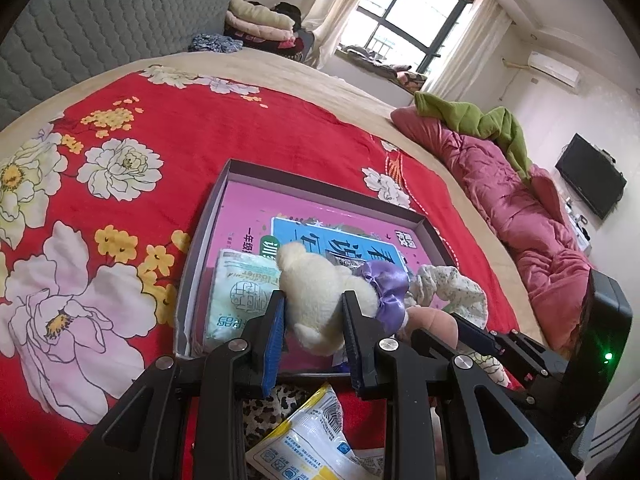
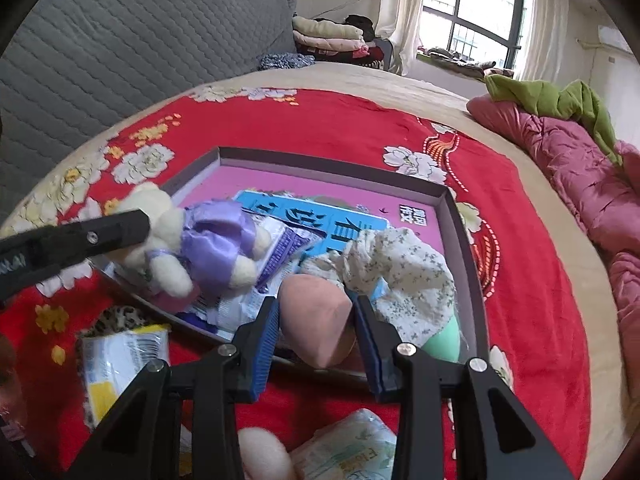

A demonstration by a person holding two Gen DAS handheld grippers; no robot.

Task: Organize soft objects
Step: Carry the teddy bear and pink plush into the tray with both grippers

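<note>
A cream plush bear (image 1: 320, 296) in a purple satin dress is pinched in my left gripper (image 1: 314, 300), held over the near end of a shallow grey box (image 1: 224, 184) with a pink book inside. The same bear (image 2: 180, 248) shows at the left of the right wrist view, with a left finger (image 2: 100, 236) on it. My right gripper (image 2: 316, 306) is shut on a pink sponge (image 2: 316, 320) above the box's near rim (image 2: 460, 232). A floral cloth (image 2: 400, 272) and tissue packets (image 1: 236, 292) lie in the box.
The box rests on a red floral bedspread (image 1: 120, 200). A yellow-white packet (image 1: 312, 440) and leopard-print cloth (image 1: 264, 408) lie in front of it, also a round pink sponge (image 2: 264, 456) and a tissue pack (image 2: 352, 448). A pink quilt (image 1: 520, 216) lines the right; a grey headboard (image 1: 100, 20) behind.
</note>
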